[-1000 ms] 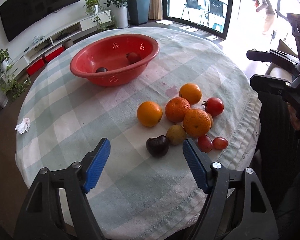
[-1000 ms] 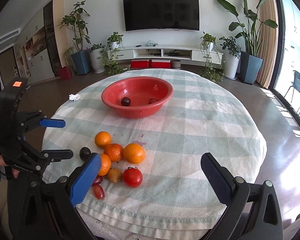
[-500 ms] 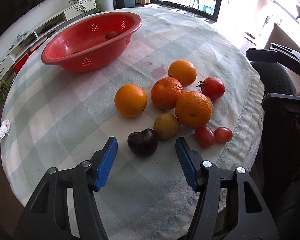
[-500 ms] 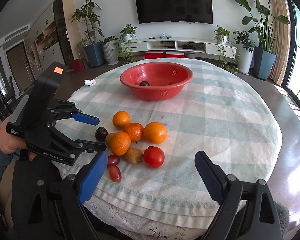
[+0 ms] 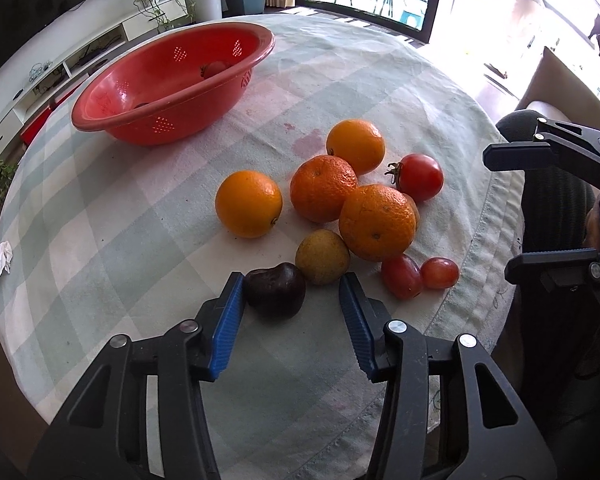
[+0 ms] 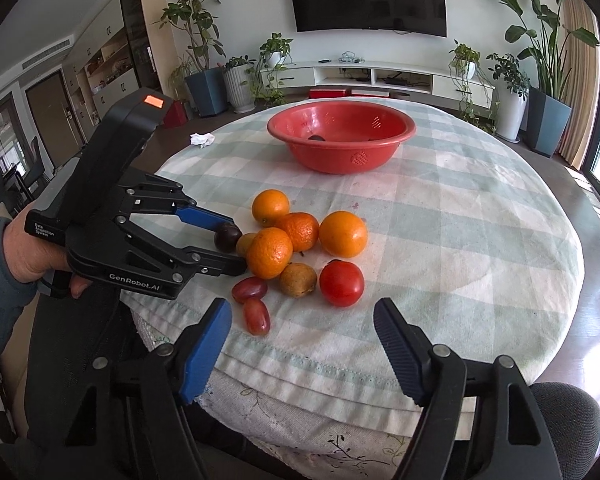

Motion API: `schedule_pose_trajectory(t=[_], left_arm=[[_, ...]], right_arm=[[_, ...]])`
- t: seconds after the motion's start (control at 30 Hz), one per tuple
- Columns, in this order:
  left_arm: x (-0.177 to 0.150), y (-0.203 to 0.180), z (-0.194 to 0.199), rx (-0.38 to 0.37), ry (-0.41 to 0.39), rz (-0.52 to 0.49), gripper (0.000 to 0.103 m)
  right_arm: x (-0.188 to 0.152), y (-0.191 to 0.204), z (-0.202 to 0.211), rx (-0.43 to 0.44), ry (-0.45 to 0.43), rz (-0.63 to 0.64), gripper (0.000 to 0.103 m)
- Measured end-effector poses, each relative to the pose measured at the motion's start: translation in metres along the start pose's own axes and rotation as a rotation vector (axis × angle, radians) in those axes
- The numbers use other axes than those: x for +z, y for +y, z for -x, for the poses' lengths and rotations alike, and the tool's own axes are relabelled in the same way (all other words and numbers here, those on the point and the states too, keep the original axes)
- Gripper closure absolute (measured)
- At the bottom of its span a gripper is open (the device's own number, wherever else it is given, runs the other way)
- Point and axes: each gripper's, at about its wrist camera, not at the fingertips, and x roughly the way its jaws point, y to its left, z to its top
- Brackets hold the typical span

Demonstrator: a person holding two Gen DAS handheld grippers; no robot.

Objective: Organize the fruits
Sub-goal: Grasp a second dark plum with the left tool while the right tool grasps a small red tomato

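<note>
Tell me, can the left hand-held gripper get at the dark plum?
Probably yes: the left hand-held gripper has been closing around the dark plum, one pad touching, the other apart; nothing blocks it.

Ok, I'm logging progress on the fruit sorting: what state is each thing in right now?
Left gripper: open, jaws just been closing, dark plum between them.
Right gripper: open, jaws just been closing, nothing between them.
Dark plum: on the cloth, one pad touching it.
Red basin: upright, some fruit inside.
Oranges: four, loose on the cloth.
Tomato: on the cloth, untouched.
Grapes: two, near the table edge.
</note>
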Motion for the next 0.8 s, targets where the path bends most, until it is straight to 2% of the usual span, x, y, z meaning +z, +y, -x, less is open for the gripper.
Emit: schedule_pose_trajectory(t=[0.13, 0.2, 0.6, 0.8], left_arm=[[-0.001, 0.000, 0.000, -0.003, 0.002, -0.003, 0.059], [-0.001, 0.002, 0.000, -0.015, 0.003, 0.005, 0.076], [0.002, 0.005, -0.002, -0.032, -0.005, 0.020, 0.076], [0.000, 0.009, 0.001, -0.042, -0.024, 0.057, 0.076]], right_arm=[[-0.003, 0.004, -0.004, 0.015, 0.014, 0.004, 0.026], [-0.003, 0.006, -0.005, 0.017, 0.017, 0.006, 0.026], [-0.006, 0.007, -0.013, 0.019, 0.039, 0.001, 0.027], [-0.008, 0.009, -0.016, 0.020, 0.049, 0.006, 0.034]])
